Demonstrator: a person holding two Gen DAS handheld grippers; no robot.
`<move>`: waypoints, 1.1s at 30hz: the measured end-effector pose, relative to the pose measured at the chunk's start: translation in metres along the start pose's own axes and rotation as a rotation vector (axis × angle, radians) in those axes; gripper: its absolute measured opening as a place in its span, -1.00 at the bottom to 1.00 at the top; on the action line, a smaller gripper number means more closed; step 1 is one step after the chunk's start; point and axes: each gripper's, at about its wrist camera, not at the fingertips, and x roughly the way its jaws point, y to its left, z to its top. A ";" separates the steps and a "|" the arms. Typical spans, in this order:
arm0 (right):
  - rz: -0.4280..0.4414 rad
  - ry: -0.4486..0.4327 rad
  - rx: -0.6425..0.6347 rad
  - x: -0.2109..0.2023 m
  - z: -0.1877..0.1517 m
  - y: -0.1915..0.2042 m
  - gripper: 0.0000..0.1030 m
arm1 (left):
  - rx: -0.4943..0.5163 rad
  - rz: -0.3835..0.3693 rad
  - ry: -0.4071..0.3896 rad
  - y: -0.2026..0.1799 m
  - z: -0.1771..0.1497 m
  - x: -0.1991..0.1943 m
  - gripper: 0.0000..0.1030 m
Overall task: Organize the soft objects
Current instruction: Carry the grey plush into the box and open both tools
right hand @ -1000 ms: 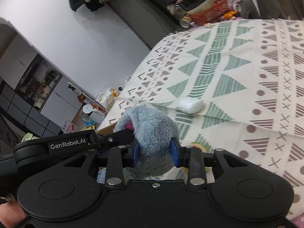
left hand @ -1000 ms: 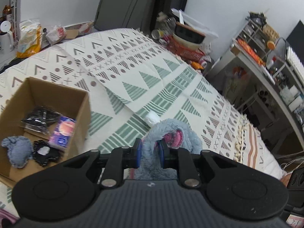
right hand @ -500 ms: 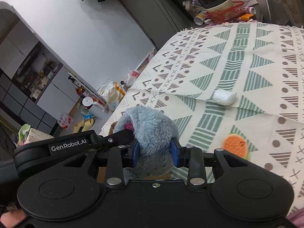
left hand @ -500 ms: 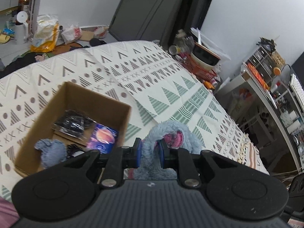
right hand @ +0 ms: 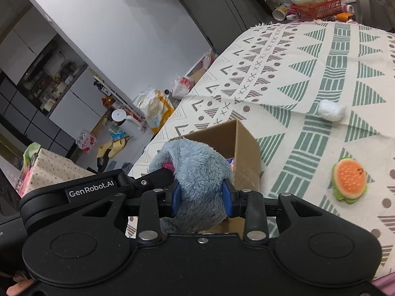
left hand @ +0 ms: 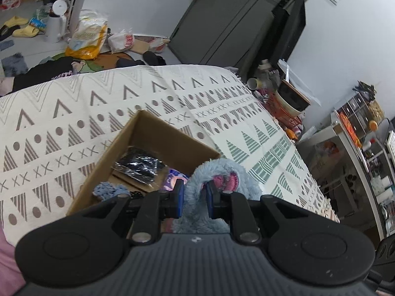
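Fluffy blue plush [left hand: 217, 172] pinched by both grippers above cardboard box [left hand: 158, 133].

The cardboard box [left hand: 158, 133] stands open-topped, its floor crowded by a black packet [left hand: 138, 165] and blue cloth [left hand: 108, 190].

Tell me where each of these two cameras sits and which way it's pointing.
Left wrist: on the left hand-held gripper, looking along its fingers into the cardboard box on the patterned blanket.
Right wrist: on the right hand-held gripper, facing the box's corner, with a fingertip showing.
Shared: the blue plush toy both grip, and the box.
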 end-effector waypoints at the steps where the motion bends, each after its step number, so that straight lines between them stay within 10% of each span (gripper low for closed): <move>1: -0.003 0.003 -0.001 0.002 -0.001 0.002 -0.35 | -0.005 0.001 0.002 0.003 0.001 0.000 -0.67; 18: -0.104 0.130 -0.042 0.039 -0.024 0.015 -0.26 | 0.033 0.117 0.120 0.032 -0.006 0.035 -0.66; 33: -0.174 0.063 -0.013 -0.034 -0.005 -0.044 0.24 | 0.113 0.102 0.057 -0.006 -0.007 0.014 -0.01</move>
